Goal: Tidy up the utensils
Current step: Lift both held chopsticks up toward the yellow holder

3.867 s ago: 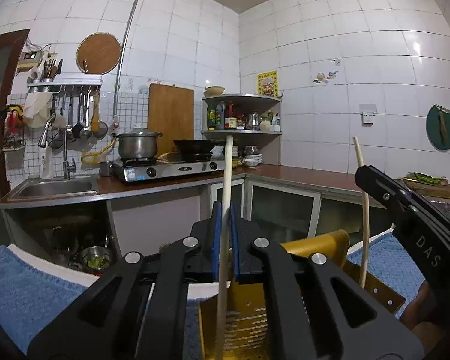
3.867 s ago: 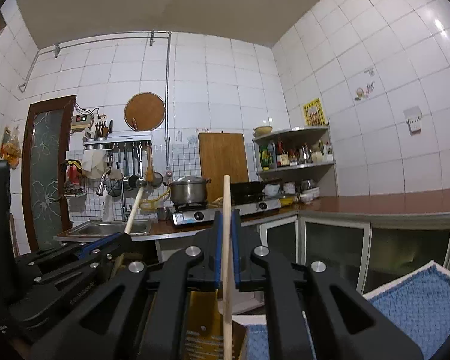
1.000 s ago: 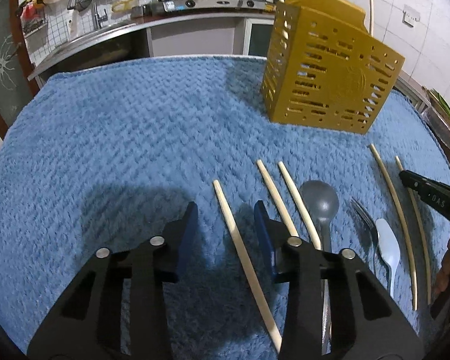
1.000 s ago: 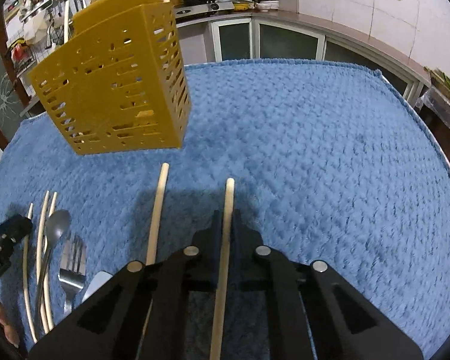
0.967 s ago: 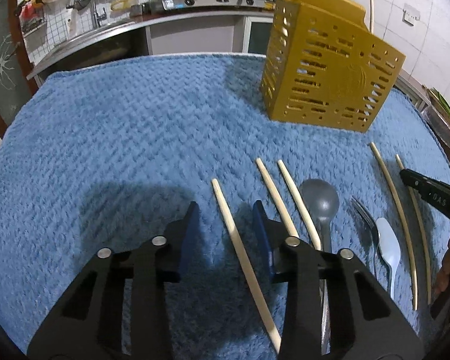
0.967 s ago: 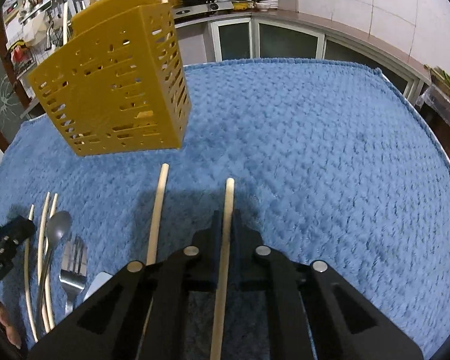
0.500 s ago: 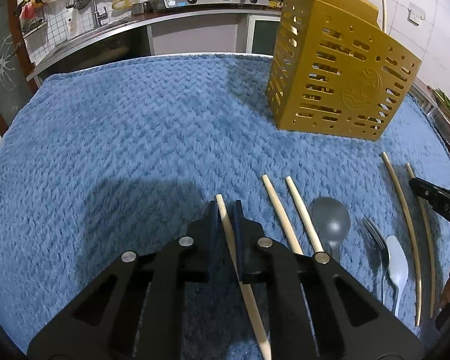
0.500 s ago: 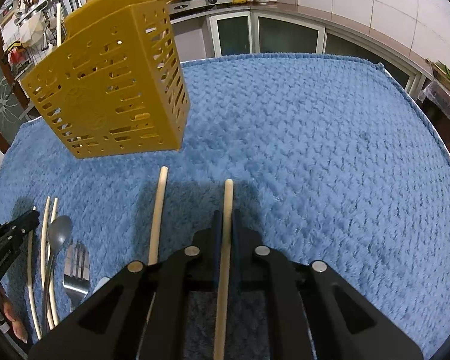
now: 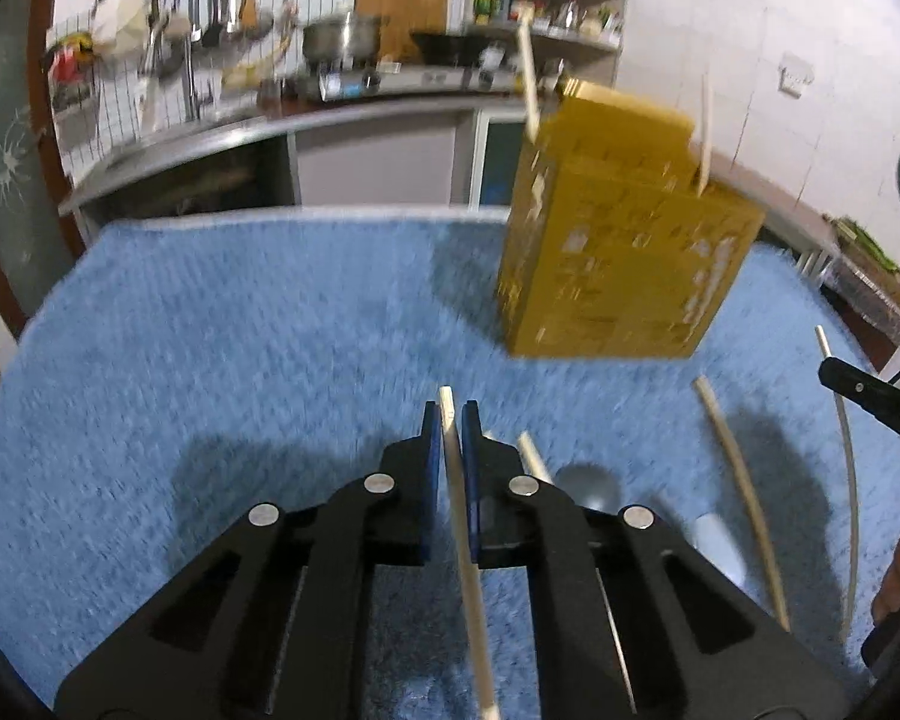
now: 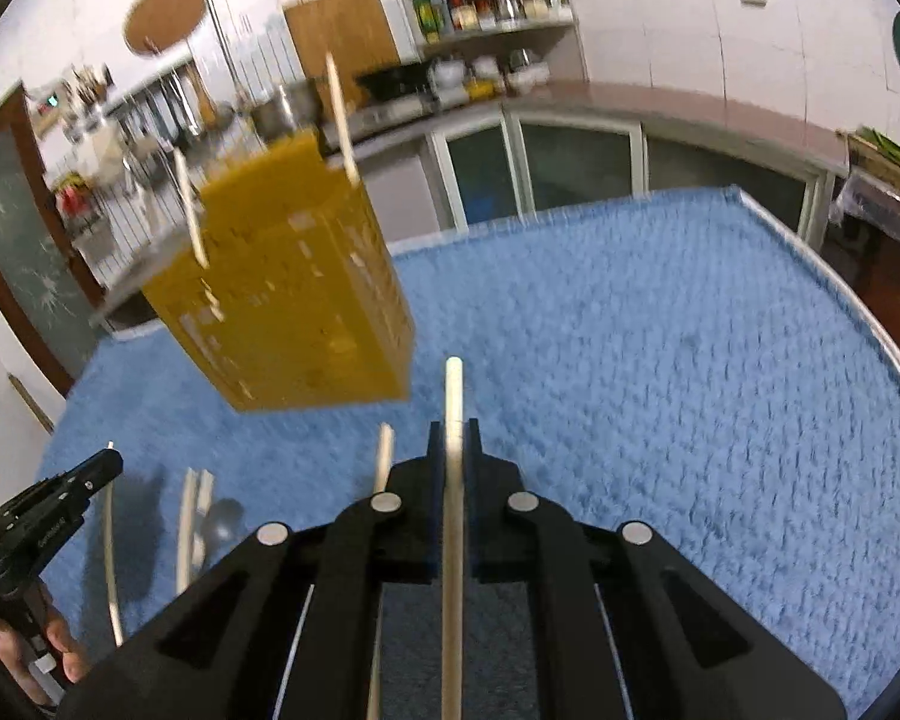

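Note:
A yellow slotted utensil holder (image 9: 618, 264) stands on the blue towel (image 9: 210, 360), with two chopsticks upright in it. My left gripper (image 9: 448, 415) is shut on a pale chopstick (image 9: 468, 570), lifted off the towel. To its right lie more loose chopsticks (image 9: 744, 492), a grey spoon (image 9: 591, 486) and a white spoon (image 9: 717, 546). In the right wrist view my right gripper (image 10: 453, 429) is shut on another chopstick (image 10: 453, 387), raised just right of the holder (image 10: 288, 300). One chopstick (image 10: 383, 462) lies beside it.
The towel's far edge (image 10: 780, 228) borders kitchen cabinets and a counter with a stove and sink. The tip of the right gripper (image 9: 870, 390) and a hand show at the right edge of the left view. The towel's left half holds no utensils.
My left gripper's jaws closed on the chopstick that lay between them. Both grippers rose off the towel with their chopsticks and tilted up, so the holder now looms closer.

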A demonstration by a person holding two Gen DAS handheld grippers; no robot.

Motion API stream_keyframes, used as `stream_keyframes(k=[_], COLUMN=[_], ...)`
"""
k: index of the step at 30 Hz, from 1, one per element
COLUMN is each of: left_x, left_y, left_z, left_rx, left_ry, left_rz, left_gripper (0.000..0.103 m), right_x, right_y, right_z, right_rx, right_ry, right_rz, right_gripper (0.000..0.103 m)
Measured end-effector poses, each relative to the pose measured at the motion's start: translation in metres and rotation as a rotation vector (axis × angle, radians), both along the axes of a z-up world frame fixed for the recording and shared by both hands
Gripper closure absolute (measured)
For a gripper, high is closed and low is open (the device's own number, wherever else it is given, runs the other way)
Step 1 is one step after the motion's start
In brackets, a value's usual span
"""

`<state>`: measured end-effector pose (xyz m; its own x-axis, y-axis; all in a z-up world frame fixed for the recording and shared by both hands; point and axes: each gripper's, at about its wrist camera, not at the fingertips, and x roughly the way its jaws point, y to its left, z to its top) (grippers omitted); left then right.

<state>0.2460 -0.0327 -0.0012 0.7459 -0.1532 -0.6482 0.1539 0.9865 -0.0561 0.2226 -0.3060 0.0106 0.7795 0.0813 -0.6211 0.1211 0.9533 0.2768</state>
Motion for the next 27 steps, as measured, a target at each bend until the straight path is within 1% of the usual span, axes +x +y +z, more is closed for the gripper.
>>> stream_keyframes(k=[4,7,9,13,16,19,23,27], left_x=[-0.012,-0.02,-0.024,-0.03,-0.032,-0.036,-0.036,-0.034], left_y=[-0.004,-0.004,-0.005,-0.006,-0.007,-0.01,-0.015,-0.019], left_z=[0.027,0.043,0.051,0.067,0.077,0.09,0.108,0.126], left_rx=[-0.009,-0.042,-0.058,-0.08,-0.094,-0.091,-0.091,-0.102], left_ry=[-0.106,-0.174,-0.209,-0.274,-0.298,-0.337,-0.389,-0.425], left_rz=[-0.02,-0.04,-0.047,-0.067,-0.075,-0.081,-0.089,-0.094], left_gripper=[0.099,0.099,0.099,0.099,0.099,0.099,0.099,0.099], right_x=[-0.011,-0.019,-0.024,-0.033,-0.038,-0.039,-0.034,-0.031], right_y=[-0.001,0.0,0.002,0.001,0.003,0.006,0.007,0.005], right_z=[0.02,0.031,0.036,0.046,0.056,0.068,0.076,0.086], right_rx=[0.014,0.015,0.004,0.021,-0.001,-0.016,-0.023,-0.001], right_ry=[-0.1,-0.16,-0.2,-0.286,-0.354,-0.428,-0.488,-0.549], right_rz=[-0.004,-0.005,-0.008,-0.003,0.002,0.012,0.024,0.032], right_gripper=[0.097,0.097,0.097,0.097,0.097,0.097,0.097,0.097])
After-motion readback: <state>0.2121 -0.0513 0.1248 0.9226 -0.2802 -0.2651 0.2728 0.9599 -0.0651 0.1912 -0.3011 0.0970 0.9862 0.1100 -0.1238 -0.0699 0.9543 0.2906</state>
